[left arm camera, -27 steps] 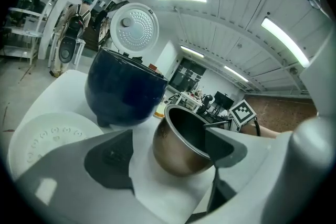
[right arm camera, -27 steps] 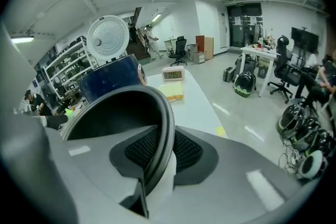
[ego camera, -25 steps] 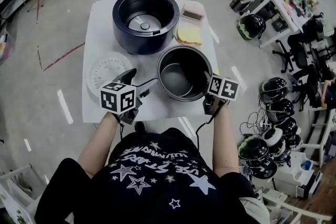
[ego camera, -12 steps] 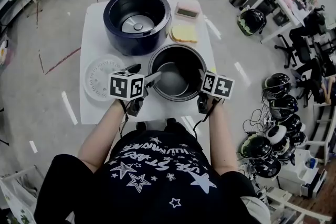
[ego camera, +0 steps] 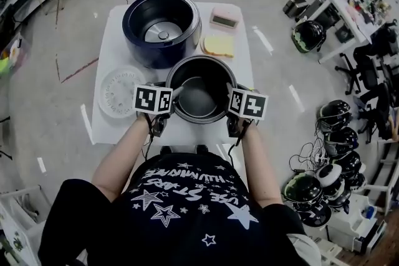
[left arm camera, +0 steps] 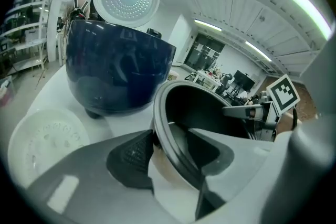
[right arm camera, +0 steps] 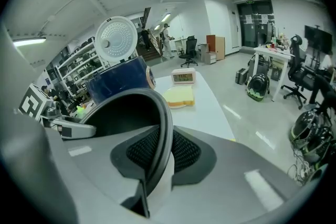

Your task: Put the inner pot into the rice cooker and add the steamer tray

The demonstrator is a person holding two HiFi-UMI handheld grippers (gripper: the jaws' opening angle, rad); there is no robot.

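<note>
Pot (ego camera: 198, 93) on table (ego camera: 115, 40), before cooker (ego camera: 161, 27): grasp step. Right gripper (right arm camera: 160, 149) clamps rim; left gripper (left arm camera: 168, 152) straddles opposite rim, jaws apart. Next: close left, lift both level into cooker.

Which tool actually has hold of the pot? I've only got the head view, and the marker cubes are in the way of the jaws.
Observer: The right gripper view shows the right tool shut on the rim of the inner pot, one pad inside and one outside.
Operator: And the left one?
Observer: In the left gripper view, the left tool straddles the opposite side of the rim, but its jaws stand wider than the rim, so it looks not yet clamped.
</note>
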